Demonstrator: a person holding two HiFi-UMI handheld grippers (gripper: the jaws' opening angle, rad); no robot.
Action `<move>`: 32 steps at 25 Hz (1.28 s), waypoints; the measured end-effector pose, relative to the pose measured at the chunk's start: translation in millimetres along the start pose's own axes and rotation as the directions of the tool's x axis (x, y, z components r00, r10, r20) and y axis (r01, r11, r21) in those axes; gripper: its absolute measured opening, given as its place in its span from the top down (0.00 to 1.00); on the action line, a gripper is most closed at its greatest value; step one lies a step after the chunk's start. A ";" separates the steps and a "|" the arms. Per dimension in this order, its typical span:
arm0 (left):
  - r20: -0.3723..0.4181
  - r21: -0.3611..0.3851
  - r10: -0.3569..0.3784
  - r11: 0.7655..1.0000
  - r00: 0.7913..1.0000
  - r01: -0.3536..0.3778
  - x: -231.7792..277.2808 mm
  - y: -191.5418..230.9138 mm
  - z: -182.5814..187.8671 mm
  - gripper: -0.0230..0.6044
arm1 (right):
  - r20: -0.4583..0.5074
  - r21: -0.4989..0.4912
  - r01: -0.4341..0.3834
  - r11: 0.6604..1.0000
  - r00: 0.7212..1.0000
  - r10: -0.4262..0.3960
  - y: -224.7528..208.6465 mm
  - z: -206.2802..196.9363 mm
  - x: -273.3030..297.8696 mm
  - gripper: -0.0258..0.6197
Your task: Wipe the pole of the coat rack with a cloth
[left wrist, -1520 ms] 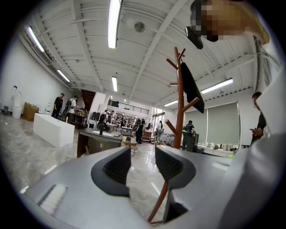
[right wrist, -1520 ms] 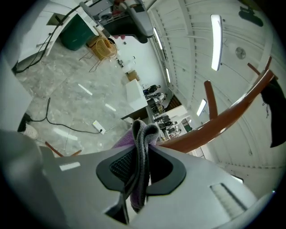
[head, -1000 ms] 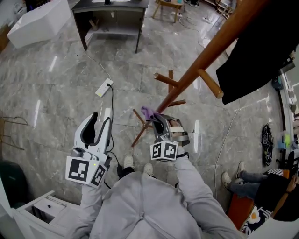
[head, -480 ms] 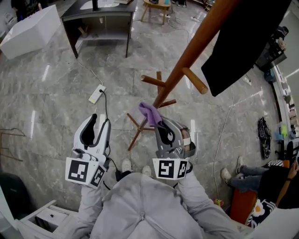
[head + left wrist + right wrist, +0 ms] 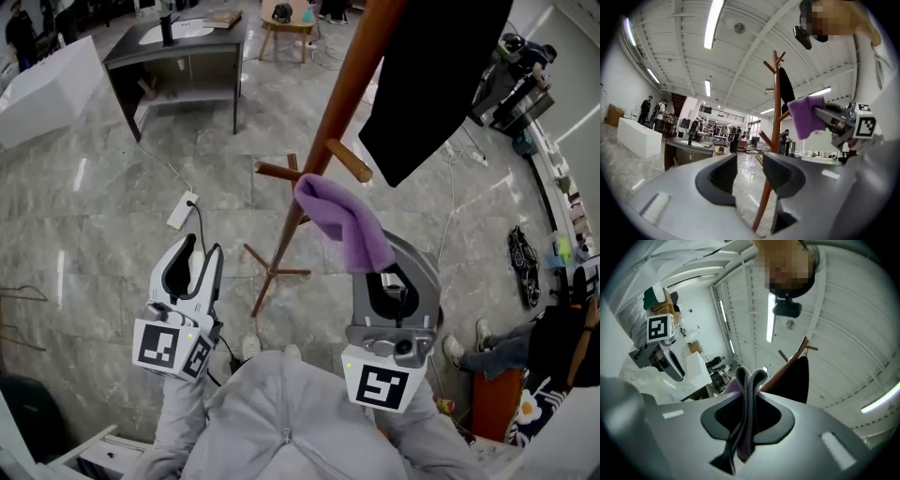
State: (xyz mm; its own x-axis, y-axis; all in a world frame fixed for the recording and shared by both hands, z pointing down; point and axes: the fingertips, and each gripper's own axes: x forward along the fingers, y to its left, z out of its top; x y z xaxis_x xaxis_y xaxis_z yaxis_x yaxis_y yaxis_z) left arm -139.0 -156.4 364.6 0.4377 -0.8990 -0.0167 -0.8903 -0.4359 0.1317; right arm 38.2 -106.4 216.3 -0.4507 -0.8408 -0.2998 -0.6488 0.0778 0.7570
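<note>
The brown wooden coat rack pole (image 5: 323, 141) slants up from its legs (image 5: 272, 272) on the floor. A purple cloth (image 5: 342, 220) hangs from my right gripper (image 5: 382, 267), which is shut on it. The cloth's far end reaches the pole just under a short peg (image 5: 349, 161). In the right gripper view the folded cloth (image 5: 747, 404) is pinched between the jaws. My left gripper (image 5: 197, 251) stands open and holds nothing, left of the pole and lower. The left gripper view shows the pole (image 5: 775, 122), the cloth (image 5: 806, 117) and the right gripper (image 5: 843, 123).
A black coat (image 5: 422, 75) hangs high on the rack. A white power strip (image 5: 182, 210) with its cable lies on the marble floor. Behind stand a dark desk (image 5: 173, 56) and a white box (image 5: 47, 84). A seated person (image 5: 553, 347) is at the right.
My right gripper has risen with the cloth from near the rack's legs up to the lower pegs. The left gripper has stayed where it was.
</note>
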 end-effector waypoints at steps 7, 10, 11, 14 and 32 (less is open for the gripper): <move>0.017 -0.001 0.001 1.000 1.000 -0.001 -2.0 -2.9 4.5 0.68 | 0.224 -0.197 0.110 0.974 0.973 -0.065 -78.6 67.9 18.1 0.88; 0.022 -0.004 0.007 1.000 1.000 -0.007 -4.8 -3.9 5.9 0.68 | 0.257 -0.301 0.108 0.948 0.966 -0.029 -87.1 73.0 35.5 0.88; 0.025 -0.005 0.012 1.000 1.000 -0.011 -6.4 -3.0 6.6 0.68 | 0.257 -0.331 0.093 0.939 0.966 -0.005 -86.1 71.4 42.3 0.88; 0.032 -0.005 0.029 1.000 0.999 -0.029 -11.2 1.0 7.6 0.68 | 0.221 -0.404 0.009 0.915 0.971 0.088 -76.2 55.9 62.7 0.88; 0.021 -0.010 0.060 0.998 0.998 -0.060 -16.4 2.5 3.0 0.68 | 0.004 -0.292 -0.475 0.830 0.867 0.498 -35.9 -20.2 89.9 0.88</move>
State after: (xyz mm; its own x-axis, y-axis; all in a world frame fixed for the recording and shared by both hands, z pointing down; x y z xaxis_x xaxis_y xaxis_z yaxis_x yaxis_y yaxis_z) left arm -148.7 -142.8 362.2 0.3804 -0.9243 -0.0298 -0.9136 -0.3806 0.1428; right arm 33.4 -195.6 173.9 -0.7161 -0.6885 0.1148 -0.1453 0.3078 0.9403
